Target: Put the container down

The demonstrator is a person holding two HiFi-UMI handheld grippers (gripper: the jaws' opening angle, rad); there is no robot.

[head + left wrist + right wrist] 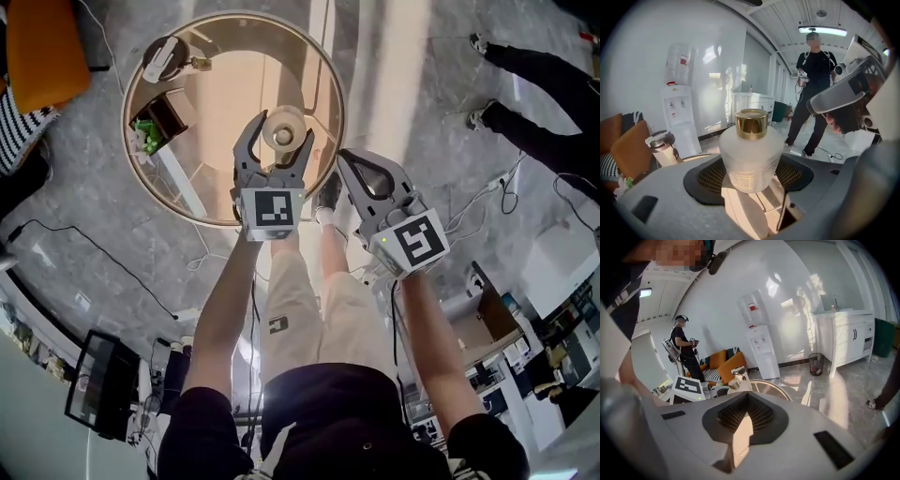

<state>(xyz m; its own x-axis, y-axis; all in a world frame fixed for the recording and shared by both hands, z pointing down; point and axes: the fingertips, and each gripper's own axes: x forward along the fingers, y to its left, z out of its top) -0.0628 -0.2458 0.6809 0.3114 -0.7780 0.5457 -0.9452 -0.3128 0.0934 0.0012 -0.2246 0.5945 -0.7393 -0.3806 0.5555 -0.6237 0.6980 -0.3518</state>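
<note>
Left gripper (278, 141): I have it clamped on the frosted, gold-capped container (750, 159) over the round glass table (234, 75); right gripper (361, 173) closed, empty; set-down and release outstanding, by my judgement.

Bright, seemingly daylit; glare on white wall (717, 75); fisheye warp, dark corners (gripper views).

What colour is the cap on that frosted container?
Shiny gold cap on the frosted white container; clearest in the left gripper view.
</note>
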